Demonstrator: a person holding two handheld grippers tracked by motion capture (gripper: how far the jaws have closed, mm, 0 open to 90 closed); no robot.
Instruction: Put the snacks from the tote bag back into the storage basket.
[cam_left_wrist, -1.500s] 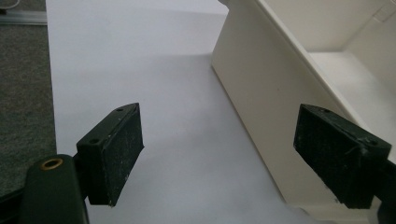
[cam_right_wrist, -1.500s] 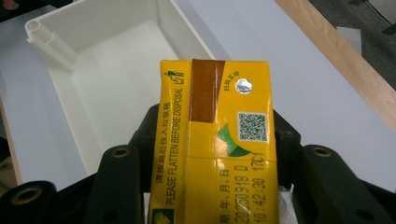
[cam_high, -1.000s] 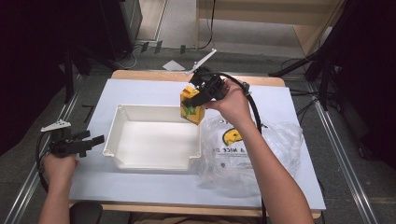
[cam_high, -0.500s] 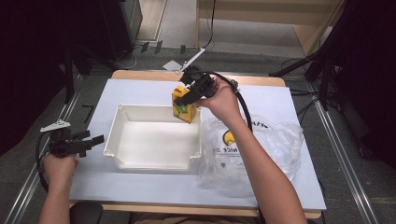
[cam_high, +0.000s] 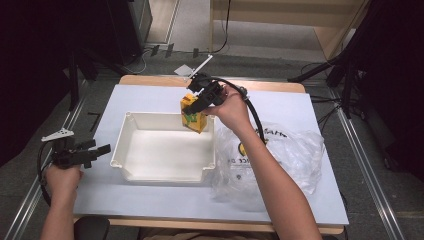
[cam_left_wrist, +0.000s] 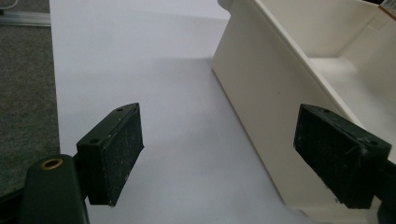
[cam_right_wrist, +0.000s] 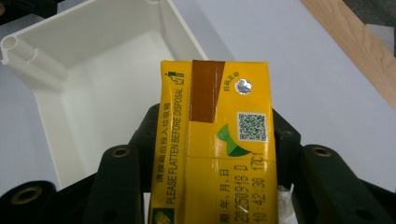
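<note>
Here yellow drink carton (cam_right_wrist: 215, 149), brown tape strip, QR code.

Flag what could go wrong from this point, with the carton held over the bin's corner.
The yellow carton hangs tilted over the white bin's far right corner, clamped by the right tongs; released here, it might catch the rim and tip out. The plastic bag lies against the bin; the forearm could drag it. The left tongs sit open beside the bin, not steadying it.
</note>
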